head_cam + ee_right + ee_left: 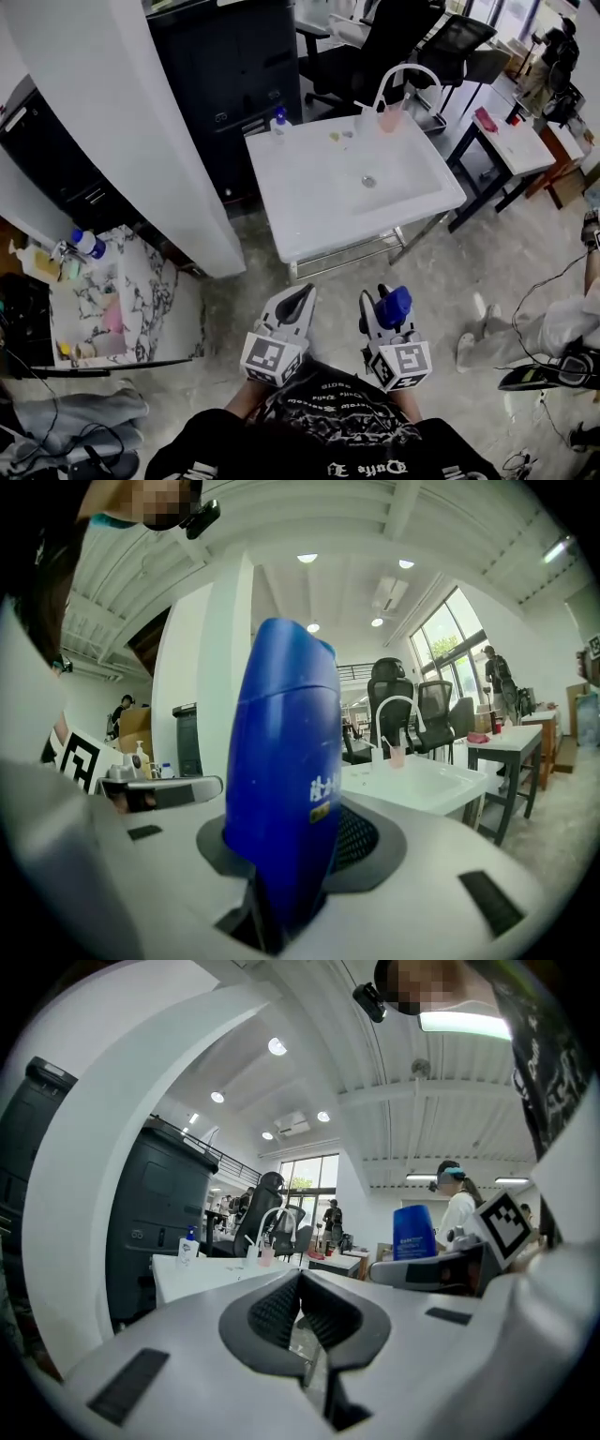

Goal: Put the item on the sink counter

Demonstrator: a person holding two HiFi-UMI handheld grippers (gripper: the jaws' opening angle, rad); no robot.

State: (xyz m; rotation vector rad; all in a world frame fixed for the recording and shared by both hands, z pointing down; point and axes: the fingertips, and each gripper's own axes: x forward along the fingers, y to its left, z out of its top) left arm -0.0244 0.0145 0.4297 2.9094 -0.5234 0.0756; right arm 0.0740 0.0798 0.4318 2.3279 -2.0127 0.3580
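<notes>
Jaws of right gripper [382,314] clamped low on blue plastic bottle [281,789]; left gripper's [300,1283] together, empty. Bottle likely light, stiff, slick; low hold may let top wobble.

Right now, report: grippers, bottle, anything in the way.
Left hand-held gripper shut, empty. Right hand-held gripper shut on upright blue bottle. Sink counter ahead, nothing seen between; soap dispenser, pink cup along its back edge.

white print [320,788] on blue bottle [272,714], unreadable
</notes>
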